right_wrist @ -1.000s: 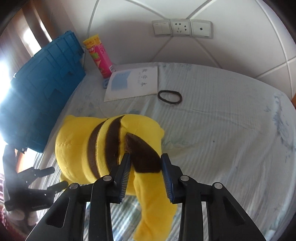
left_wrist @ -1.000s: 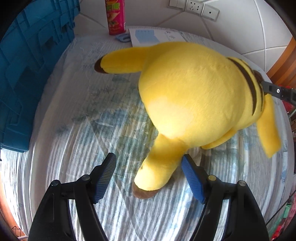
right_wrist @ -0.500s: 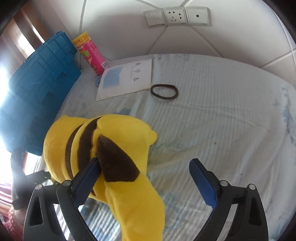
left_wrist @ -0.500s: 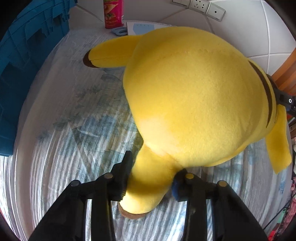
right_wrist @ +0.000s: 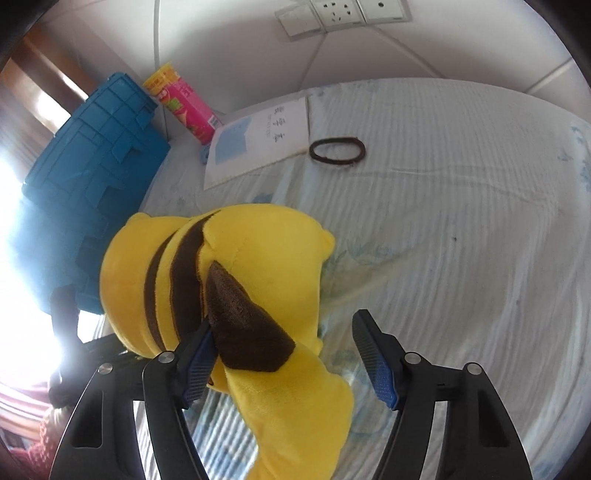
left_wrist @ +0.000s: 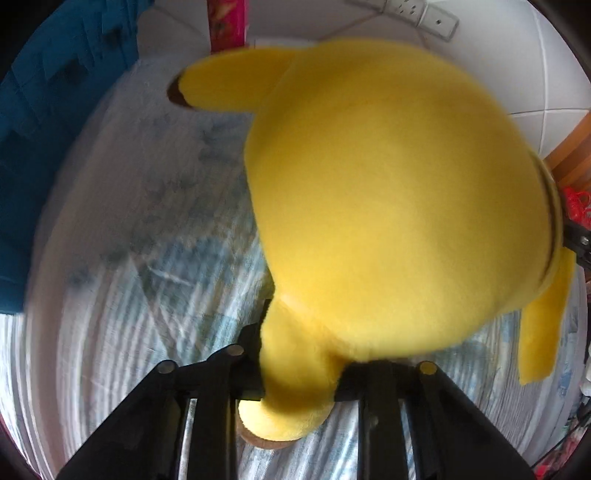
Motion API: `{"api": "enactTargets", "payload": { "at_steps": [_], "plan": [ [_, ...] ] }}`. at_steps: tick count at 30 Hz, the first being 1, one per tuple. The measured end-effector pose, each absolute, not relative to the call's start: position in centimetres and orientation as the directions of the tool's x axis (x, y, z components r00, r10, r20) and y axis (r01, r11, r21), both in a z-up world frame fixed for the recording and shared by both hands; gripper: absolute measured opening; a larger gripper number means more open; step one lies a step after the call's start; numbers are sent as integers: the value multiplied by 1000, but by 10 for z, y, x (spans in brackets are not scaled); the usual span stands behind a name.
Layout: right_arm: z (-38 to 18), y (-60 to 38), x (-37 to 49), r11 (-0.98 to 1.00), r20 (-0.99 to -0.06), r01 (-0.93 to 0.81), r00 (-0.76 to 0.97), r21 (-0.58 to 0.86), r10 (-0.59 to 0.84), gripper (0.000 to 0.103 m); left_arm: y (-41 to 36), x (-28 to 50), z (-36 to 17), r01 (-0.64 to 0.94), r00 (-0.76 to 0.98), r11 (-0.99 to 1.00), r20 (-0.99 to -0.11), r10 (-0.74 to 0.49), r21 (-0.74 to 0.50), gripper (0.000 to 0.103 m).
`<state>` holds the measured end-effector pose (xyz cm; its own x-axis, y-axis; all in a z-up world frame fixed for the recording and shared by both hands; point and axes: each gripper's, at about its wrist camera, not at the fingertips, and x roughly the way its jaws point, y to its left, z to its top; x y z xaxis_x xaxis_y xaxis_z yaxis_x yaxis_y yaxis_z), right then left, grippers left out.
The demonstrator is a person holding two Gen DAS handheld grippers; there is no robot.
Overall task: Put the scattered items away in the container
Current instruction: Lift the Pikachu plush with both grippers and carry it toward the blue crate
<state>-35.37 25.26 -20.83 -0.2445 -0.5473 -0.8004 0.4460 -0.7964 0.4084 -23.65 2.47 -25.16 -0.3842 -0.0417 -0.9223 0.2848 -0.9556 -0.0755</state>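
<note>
We pinch the yellow plush toy [left_wrist: 388, 206] by its ear with the left gripper [left_wrist: 299, 384], jaws pressed on it, to carry it. Our right gripper [right_wrist: 291, 365] is spread around its tail. Beyond, left of both, sits the blue crate [right_wrist: 88, 184].

Left wrist view. The left gripper [left_wrist: 299, 373] is clamped on one limb of the yellow plush toy [left_wrist: 399, 206], whose brown-tipped end protrudes below the fingers. The toy's rounded body fills the centre and right of the frame; a second brown-tipped limb extends toward upper left, and a flat yellow part hangs at far right. Beneath lies a pale striped cloth [left_wrist: 122, 302]. A blue container [left_wrist: 40, 122] stands at the left edge, a pink-red can [left_wrist: 226, 22] at top, and wall sockets [left_wrist: 421, 13] above. The picture is slightly blurred.
</note>
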Motion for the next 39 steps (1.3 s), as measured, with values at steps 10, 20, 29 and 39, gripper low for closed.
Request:
{"api": "enactTargets", "payload": {
  "at_steps": [10,20,29,39],
  "plan": [
    [-208,256,-338,-810,-820,437,-234,392,-523,45,30,-225,-237,276,-384,-961,-917,-111,1,20],
    [-220,244,-324,-788,-883,559,-194,259,-428,93,20,-228,-253,300,-359,-954,-927,-107,-6,20],
    [-223,228,-342,-786,-922,615,-262,69,-286,49,5,-235,-255,304,-345,-952,-935,-79,-32,21],
    [-234,225,-345,-850,-882,525,-386,31,-270,28,-6,-240,-254,339,-360,-938,-931,-59,-71,21]
  ]
}}
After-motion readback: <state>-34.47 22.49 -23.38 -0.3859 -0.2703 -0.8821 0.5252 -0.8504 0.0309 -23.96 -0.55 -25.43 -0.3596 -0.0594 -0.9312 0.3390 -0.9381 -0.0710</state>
